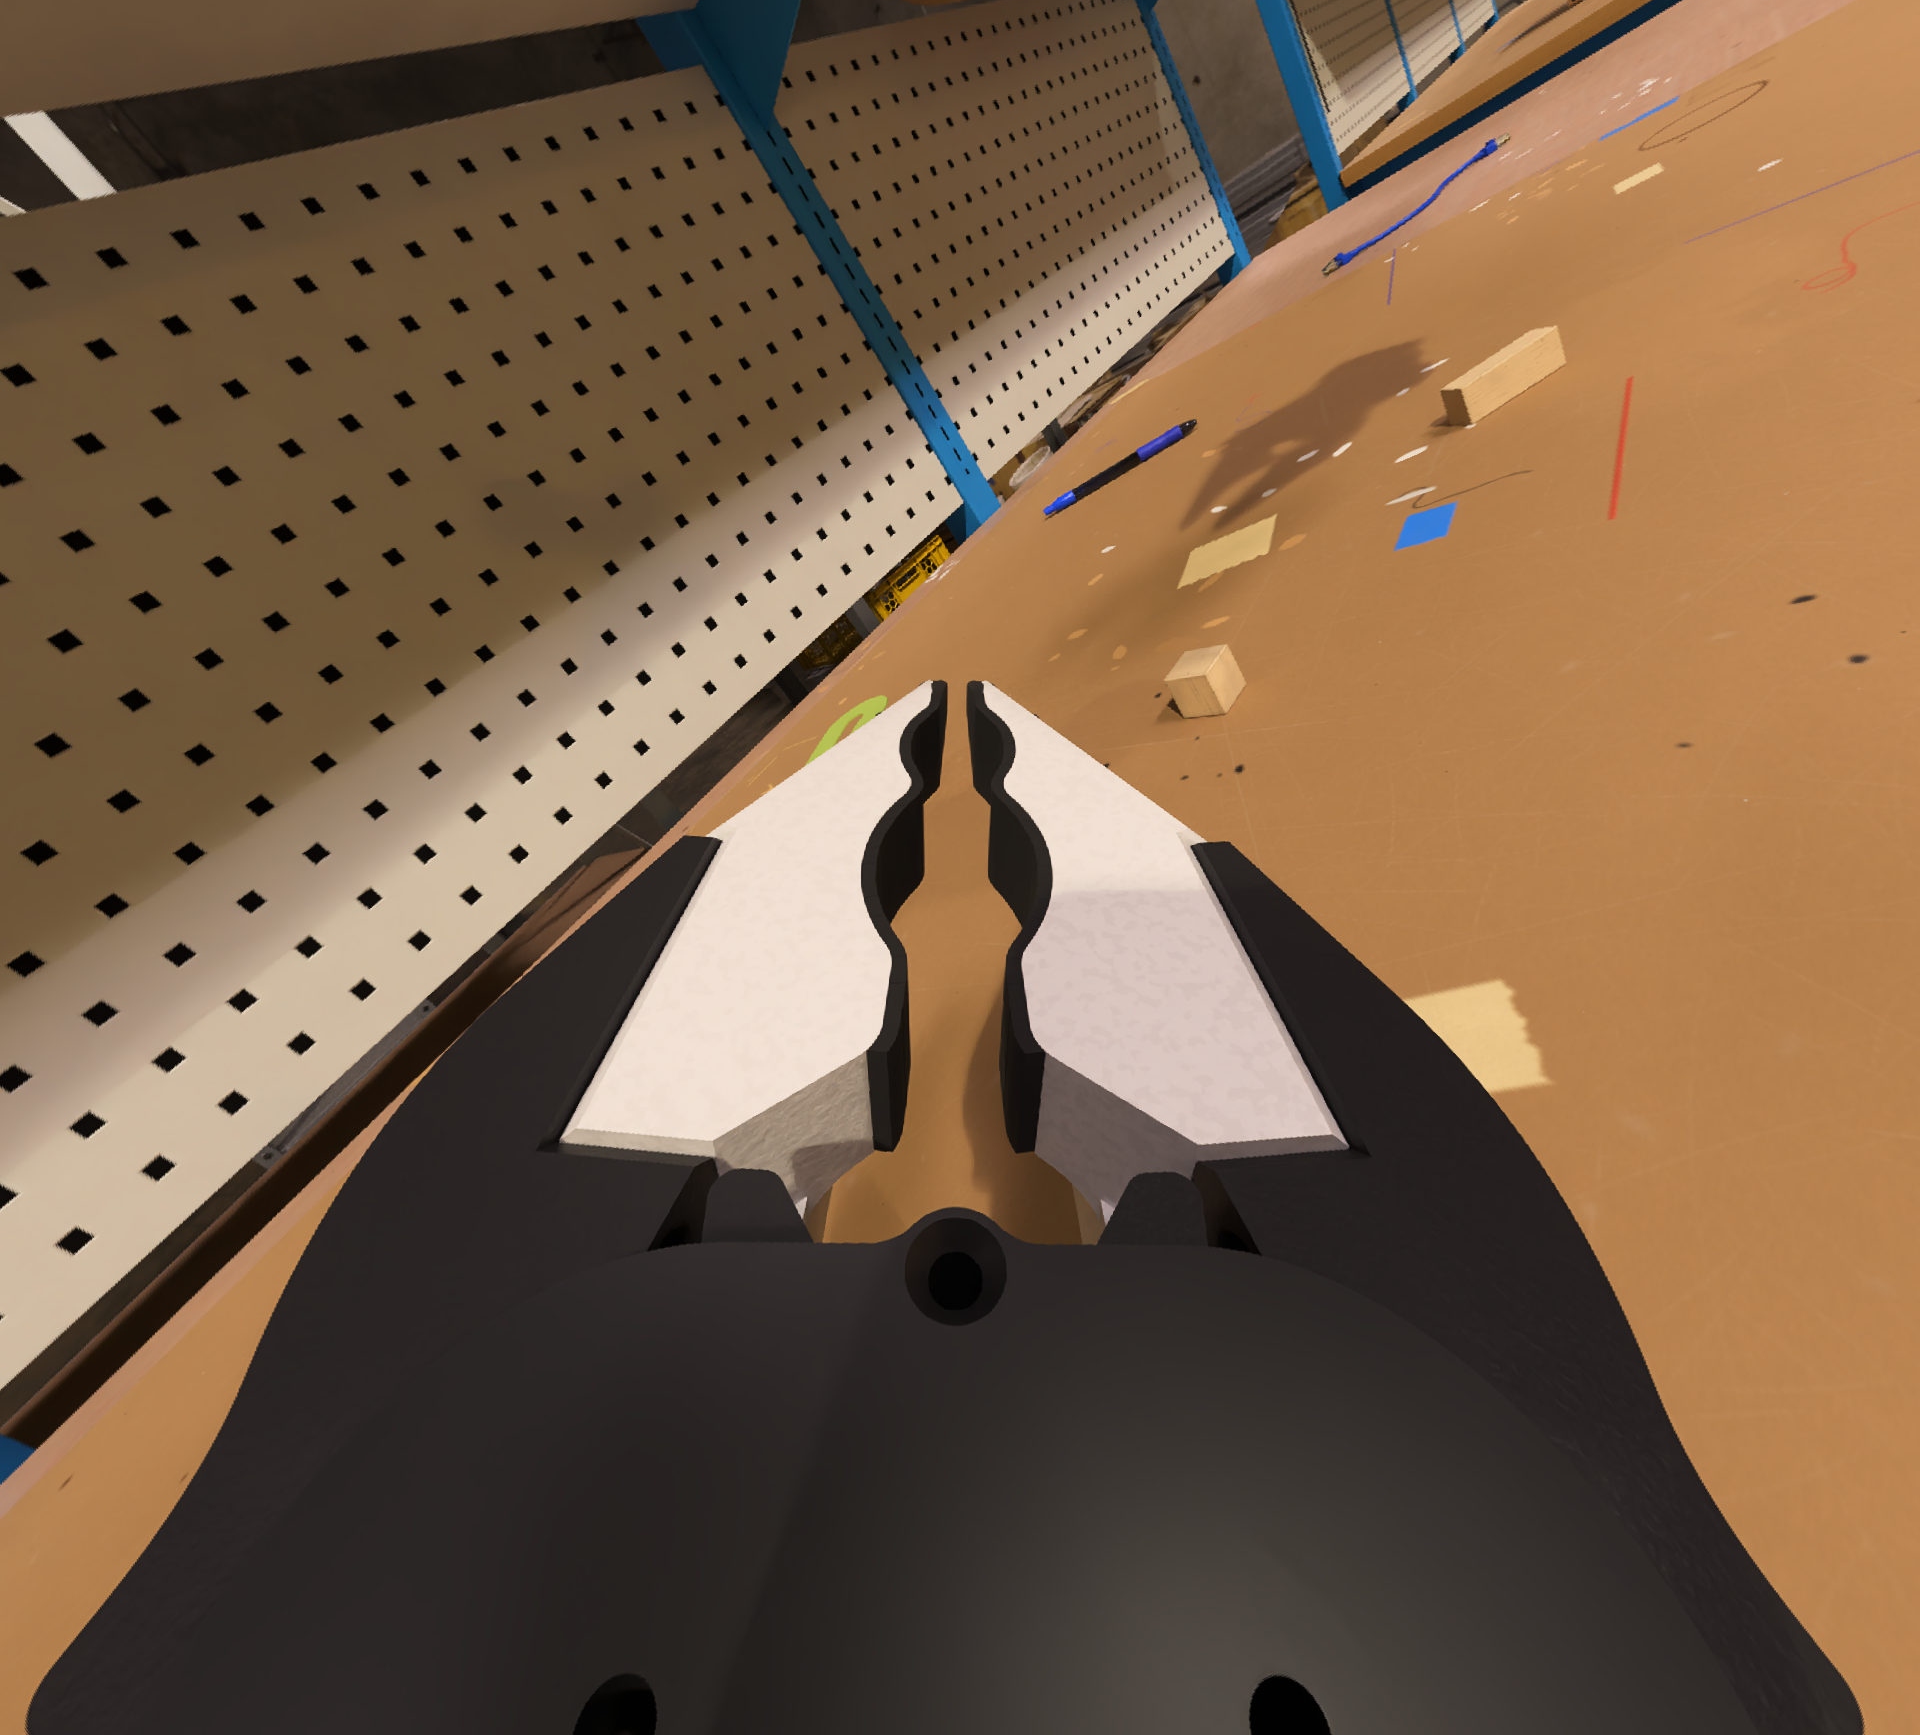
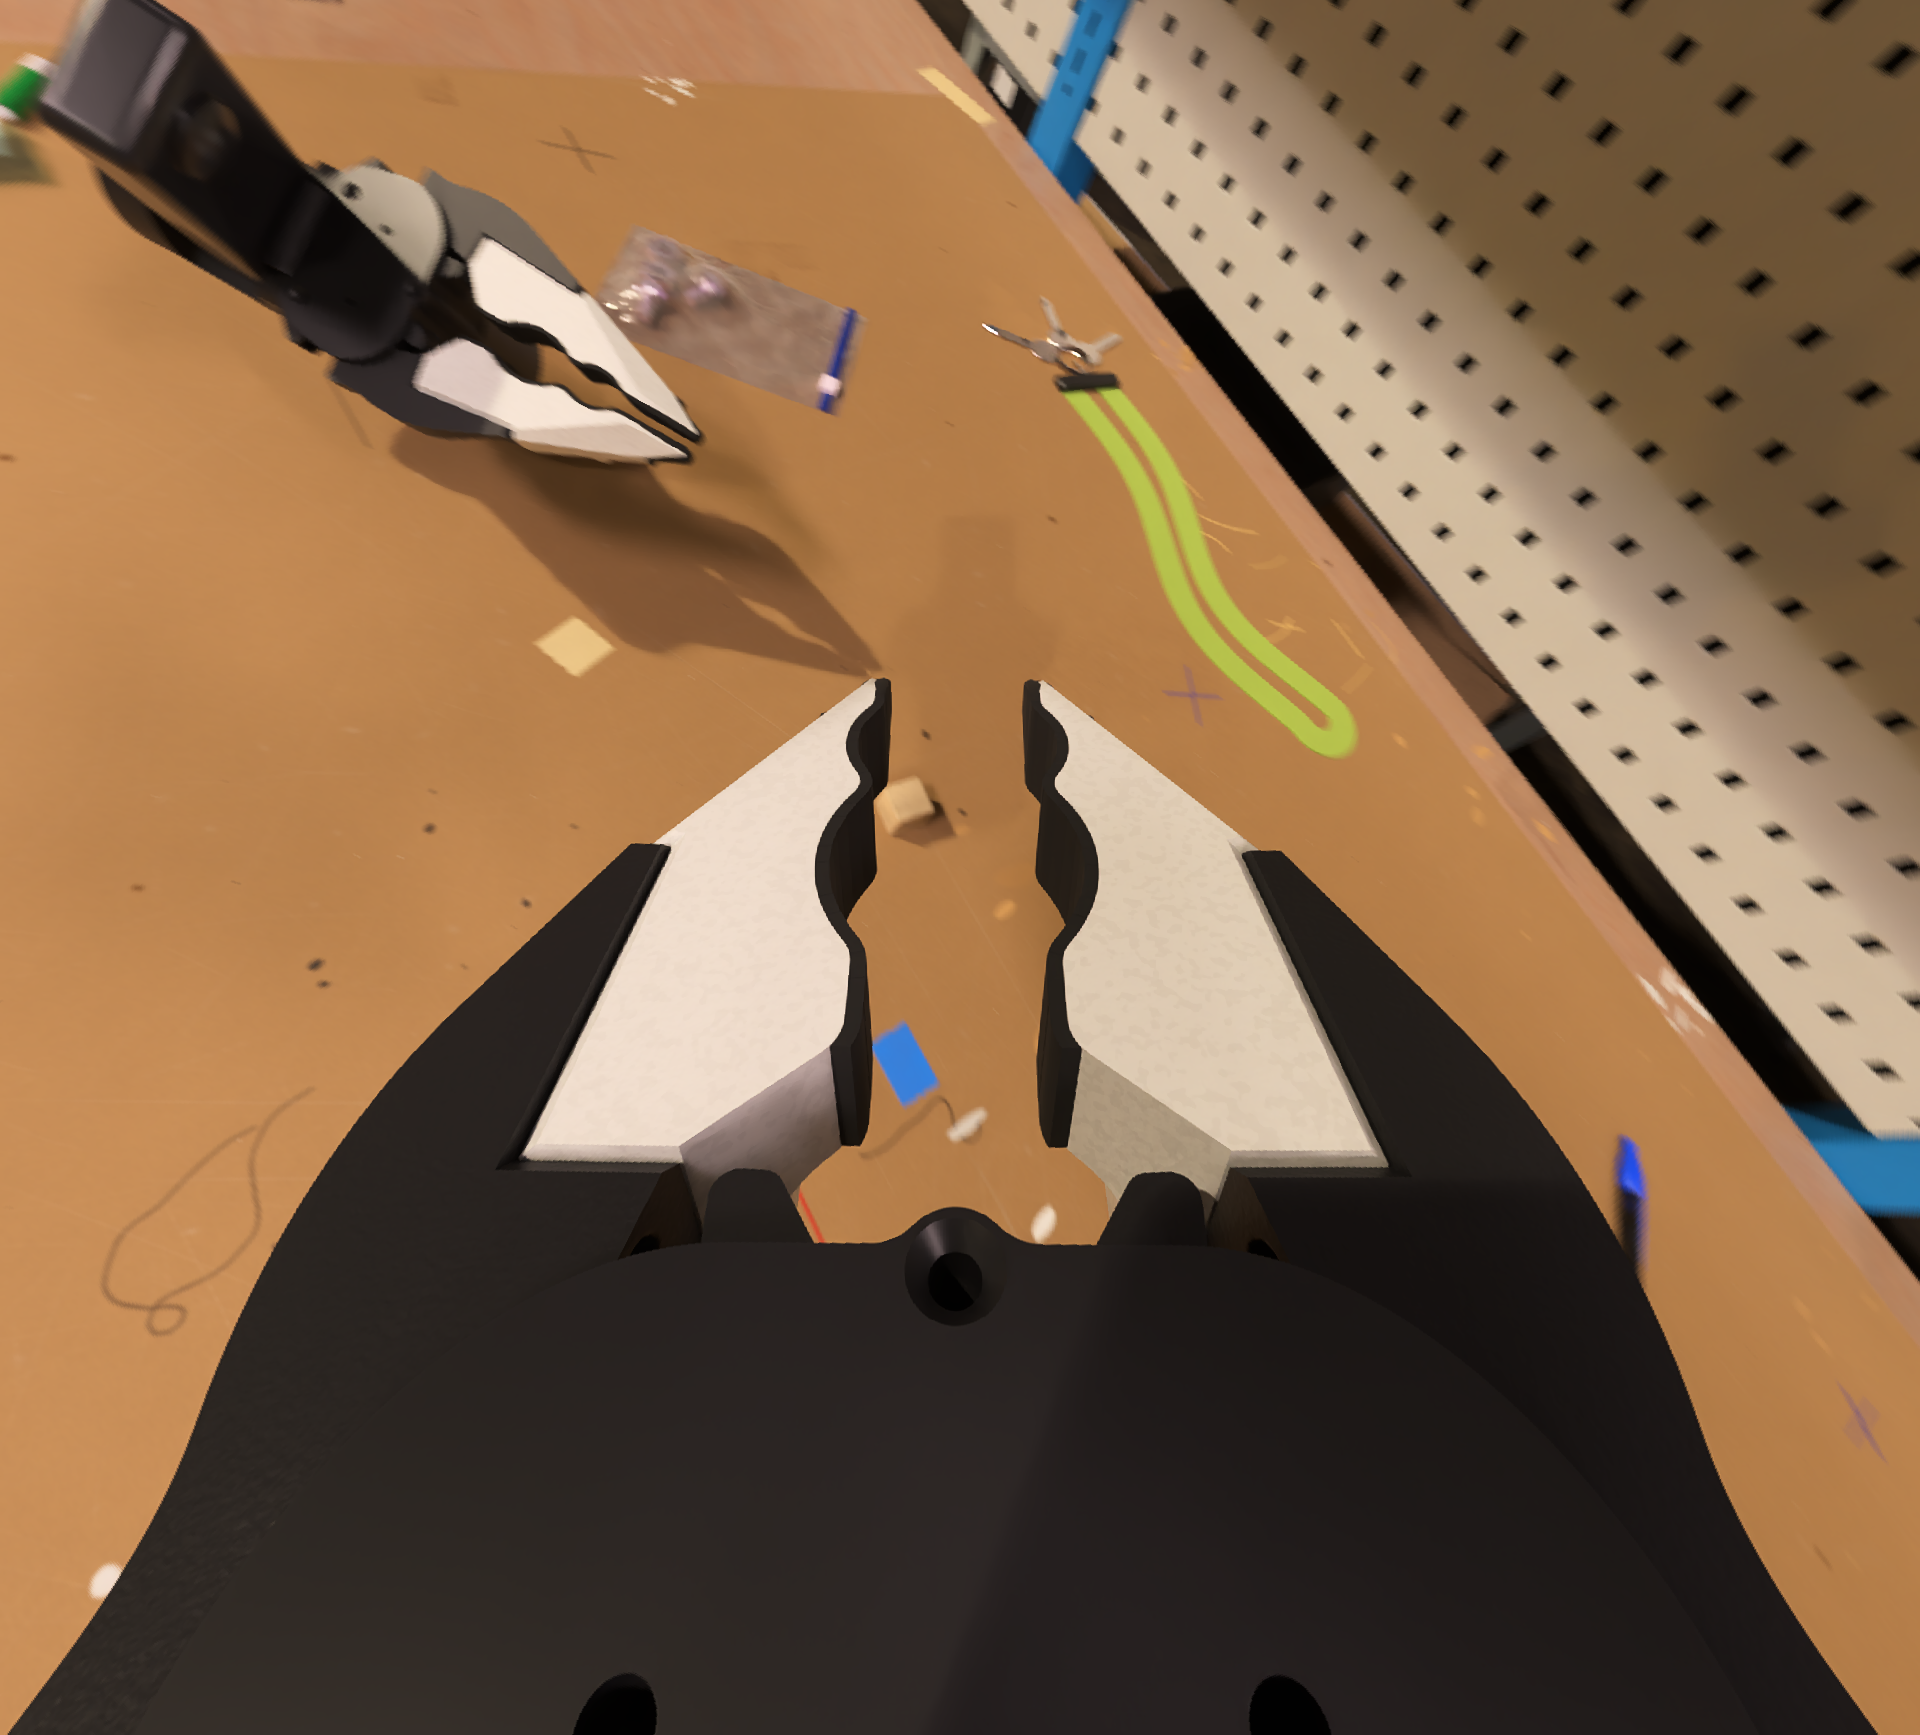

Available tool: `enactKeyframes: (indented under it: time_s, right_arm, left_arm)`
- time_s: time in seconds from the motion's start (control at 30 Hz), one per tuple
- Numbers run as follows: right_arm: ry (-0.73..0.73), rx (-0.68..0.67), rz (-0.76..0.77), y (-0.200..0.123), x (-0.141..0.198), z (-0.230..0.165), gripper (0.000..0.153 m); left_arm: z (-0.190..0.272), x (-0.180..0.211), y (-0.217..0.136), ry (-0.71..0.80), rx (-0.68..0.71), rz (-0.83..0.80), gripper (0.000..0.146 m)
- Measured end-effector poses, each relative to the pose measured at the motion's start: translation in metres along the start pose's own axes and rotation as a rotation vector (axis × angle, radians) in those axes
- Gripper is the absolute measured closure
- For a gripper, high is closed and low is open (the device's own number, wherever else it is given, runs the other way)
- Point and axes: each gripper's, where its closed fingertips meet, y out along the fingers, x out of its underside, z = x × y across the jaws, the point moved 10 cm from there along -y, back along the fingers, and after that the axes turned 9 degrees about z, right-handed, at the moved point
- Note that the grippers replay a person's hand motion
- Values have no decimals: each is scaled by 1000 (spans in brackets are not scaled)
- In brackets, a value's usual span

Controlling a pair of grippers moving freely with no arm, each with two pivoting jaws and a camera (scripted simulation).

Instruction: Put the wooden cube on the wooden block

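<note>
The wooden cube (image 1: 1205, 679) is sitting flat on the brown table (image 1: 1558, 854), turned a little so one corner is pointing toward the left gripper (image 1: 957, 693). The wooden block (image 1: 1502, 374) is lying farther back and well apart from the cube, with its long side running from the near left to the far right. The left gripper is hanging low over the table, near the pegboard wall (image 1: 468, 542), with its tips almost pinched together and nothing between them. It is not touching the cube, which is sitting off to its right. In the right wrist view, the right gripper (image 2: 957, 693) is hanging above the table and tipping down, with its fingers spread apart and holding nothing. The cube (image 2: 902, 802) is showing small in the gap, beside the left finger. A green strap (image 2: 1195, 563) is lying to the right.
</note>
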Motion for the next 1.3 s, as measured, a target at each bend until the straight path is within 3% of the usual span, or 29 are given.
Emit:
enactKeyframes:
  time_s: [0.33,0.47,0.63,0.7,0.8,0.93,1.1,1.3]
  right_arm:
    - [83,269,-40,-92,15,48,134]
    - [249,193,-11,-95,39,40,135]
    - [312,99,-94,-49,66,11,134]
    - [372,0,-123,-22,69,3,133]
    - [388,-151,-201,30,64,-9,87]
    - [237,-261,-456,107,66,-13,78]
    - [31,-378,-745,172,90,1,83]
    - [-152,-474,-918,202,126,12,102]
  left_arm:
    - [1,2,1,35,-9,-27,146]
    - [5,3,2,68,5,-38,146]
    - [8,3,4,95,23,-58,146]
    - [8,3,5,98,21,-64,146]
    - [7,3,5,90,9,-67,146]
    - [1,2,2,29,-26,-65,146]
    - [-6,1,-3,-59,-50,-34,146]
    - [-8,1,-3,-74,-52,-36,146]
